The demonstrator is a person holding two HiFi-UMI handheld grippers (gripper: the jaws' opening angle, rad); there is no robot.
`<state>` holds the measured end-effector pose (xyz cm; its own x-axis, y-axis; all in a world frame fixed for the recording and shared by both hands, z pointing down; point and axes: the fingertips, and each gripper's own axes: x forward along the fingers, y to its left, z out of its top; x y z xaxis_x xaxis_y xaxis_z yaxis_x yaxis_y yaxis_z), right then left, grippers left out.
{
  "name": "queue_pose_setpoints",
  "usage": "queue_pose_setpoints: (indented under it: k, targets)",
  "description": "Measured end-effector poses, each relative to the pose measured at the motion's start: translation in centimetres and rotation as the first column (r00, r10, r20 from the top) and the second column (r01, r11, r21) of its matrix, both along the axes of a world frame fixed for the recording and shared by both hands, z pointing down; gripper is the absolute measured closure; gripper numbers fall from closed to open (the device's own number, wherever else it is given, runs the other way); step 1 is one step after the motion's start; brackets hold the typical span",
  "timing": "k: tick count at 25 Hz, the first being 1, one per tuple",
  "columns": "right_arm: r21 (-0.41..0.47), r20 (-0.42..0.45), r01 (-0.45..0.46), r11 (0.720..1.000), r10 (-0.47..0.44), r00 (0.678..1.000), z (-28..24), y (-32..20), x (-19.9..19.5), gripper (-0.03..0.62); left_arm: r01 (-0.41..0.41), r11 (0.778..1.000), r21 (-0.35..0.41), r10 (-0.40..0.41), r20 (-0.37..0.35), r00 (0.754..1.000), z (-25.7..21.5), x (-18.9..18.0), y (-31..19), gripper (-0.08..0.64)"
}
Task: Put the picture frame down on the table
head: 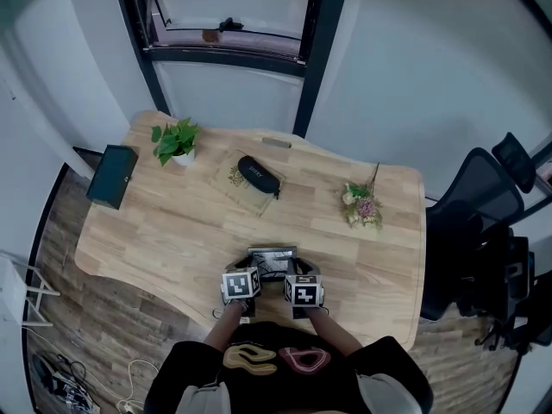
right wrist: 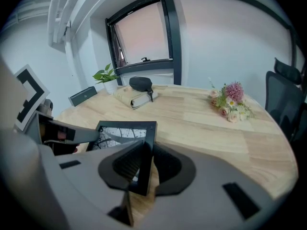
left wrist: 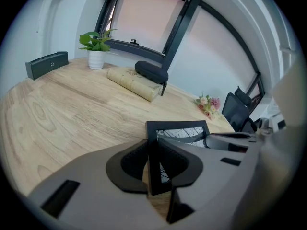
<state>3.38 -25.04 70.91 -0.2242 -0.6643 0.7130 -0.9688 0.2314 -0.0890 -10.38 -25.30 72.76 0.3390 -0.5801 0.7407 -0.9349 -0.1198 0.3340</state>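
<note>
The left gripper (left wrist: 153, 153) pinched the frame (left wrist: 182, 132) at its nine o'clock edge, the right gripper (right wrist: 146, 161) at three o'clock, by the table's (head: 172, 222) six o'clock rim.

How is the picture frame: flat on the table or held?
Held: left gripper and right gripper each clamp a side edge of the picture frame. Whether it touches the table, cannot tell.

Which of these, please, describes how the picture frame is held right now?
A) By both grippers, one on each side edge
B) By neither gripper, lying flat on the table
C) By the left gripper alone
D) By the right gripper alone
A: the left gripper has its fingers shut on the left edge of the picture frame, and the right gripper has its fingers shut on the frame's right edge.
</note>
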Motion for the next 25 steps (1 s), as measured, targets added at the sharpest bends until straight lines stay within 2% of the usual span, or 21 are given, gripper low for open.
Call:
queue_pose_setpoints:
  k: [14, 25]
  targets:
    - [-0.075, 0.025, -0.014, 0.997, 0.016, 1.0, 2.0, 0.0, 0.0, 0.515, -0.016, 1.0, -0.027, 0.017, 0.03, 0.999, 0.7, -0.1, -0.3, 0.48]
    - [-0.096, 0.02, -0.005, 0.995, 0.007, 1.0, 2.7, 0.0, -0.1, 0.514, -0.009, 0.998, -0.059, 0.012, 0.041, 0.999, 1.3, -0.2, -0.1, 0.48]
